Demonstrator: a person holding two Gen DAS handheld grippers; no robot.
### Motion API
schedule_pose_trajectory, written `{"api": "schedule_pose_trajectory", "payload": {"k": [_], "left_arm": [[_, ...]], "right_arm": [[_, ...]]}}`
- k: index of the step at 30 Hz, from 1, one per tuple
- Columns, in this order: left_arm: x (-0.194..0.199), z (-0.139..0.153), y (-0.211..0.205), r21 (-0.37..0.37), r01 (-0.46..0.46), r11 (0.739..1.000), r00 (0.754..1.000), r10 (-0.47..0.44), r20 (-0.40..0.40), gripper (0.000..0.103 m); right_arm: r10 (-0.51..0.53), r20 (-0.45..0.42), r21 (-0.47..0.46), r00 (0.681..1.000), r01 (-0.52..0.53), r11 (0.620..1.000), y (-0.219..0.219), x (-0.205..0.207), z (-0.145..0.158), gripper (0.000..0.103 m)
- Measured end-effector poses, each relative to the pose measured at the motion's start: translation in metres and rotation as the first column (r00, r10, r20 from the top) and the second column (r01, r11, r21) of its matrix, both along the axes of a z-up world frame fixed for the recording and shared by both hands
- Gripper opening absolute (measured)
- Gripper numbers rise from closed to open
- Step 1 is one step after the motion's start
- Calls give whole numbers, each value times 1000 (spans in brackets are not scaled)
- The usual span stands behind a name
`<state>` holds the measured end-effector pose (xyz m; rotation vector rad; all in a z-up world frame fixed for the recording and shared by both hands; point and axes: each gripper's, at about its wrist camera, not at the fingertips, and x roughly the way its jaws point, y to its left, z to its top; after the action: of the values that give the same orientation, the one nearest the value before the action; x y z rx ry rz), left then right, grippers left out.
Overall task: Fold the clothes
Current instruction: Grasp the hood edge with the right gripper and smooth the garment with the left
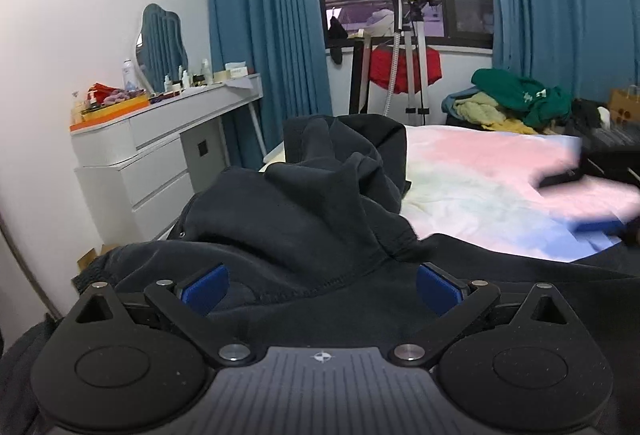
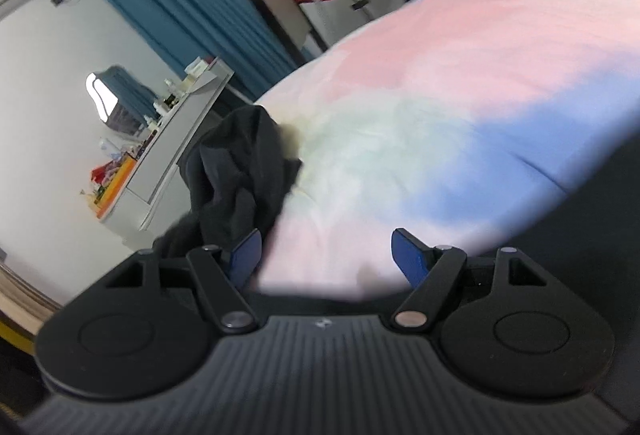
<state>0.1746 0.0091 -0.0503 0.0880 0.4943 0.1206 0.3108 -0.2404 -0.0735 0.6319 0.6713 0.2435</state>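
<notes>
A black hooded sweatshirt point(image 1: 312, 211) lies rumpled on the near left part of the bed, its hood bunched up toward the far side. My left gripper point(image 1: 320, 289) is open, its blue pads point(image 1: 206, 289) wide apart just above the sweatshirt's dark fabric. My right gripper point(image 2: 326, 255) is open and empty above the pastel bed sheet point(image 2: 420, 115). In the right wrist view a bunched part of the sweatshirt point(image 2: 240, 171) sits just beyond the left blue pad point(image 2: 244, 255). That view is tilted and blurred.
A white dresser point(image 1: 160, 143) with bottles and a mirror stands left of the bed. A pile of green and yellow clothes point(image 1: 512, 99) lies at the bed's far right. A tripod point(image 1: 416, 47) and teal curtains point(image 1: 264, 15) stand by the window.
</notes>
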Motion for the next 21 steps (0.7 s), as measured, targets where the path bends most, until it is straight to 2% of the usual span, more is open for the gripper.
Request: {"api": "schedule_pose_trajectory", "payload": {"k": [2,4,6,9,11,13,14,15,18,21], "left_arm": [[10,-6,10,-6,7,1000,1000,-7,0,101],[18,-11,17,42,8,999,1000,-9,18,101],[24,-16,27,61,16,998,999,-18,32,101],[35,-25,44,23,24,999,999,-25,36,101],[44,-32,57,-47,27,999,999,-26,29,101],[53,-39,69,-118,35,992,999,-33,23,101],[57,-44,72,-130,34,991,999,-33,9,101],[62,-48,75,-142,33,989,999,-34,-4,101],[68,-57,80,-160,33,987,998,-41,-42,101],[66,-55,82,-169,43,985,998,-49,-31,101]], "right_arm": [[33,14,-46,999,-32,998,24,44,8,75],[66,29,-189,997,-60,980,60,93,17,75],[87,23,-334,996,-74,940,97,138,17,74],[106,-5,-362,994,-101,927,137,196,5,73],[125,-9,-368,992,-120,922,160,222,-4,73],[143,-35,-385,989,-145,912,178,237,-17,54],[155,-45,-400,987,-160,902,188,243,-23,21],[183,-34,-458,982,-178,871,199,243,-26,9],[177,28,-576,984,-129,807,204,228,-15,7],[152,87,-664,984,-57,745,200,211,1,6]]}}
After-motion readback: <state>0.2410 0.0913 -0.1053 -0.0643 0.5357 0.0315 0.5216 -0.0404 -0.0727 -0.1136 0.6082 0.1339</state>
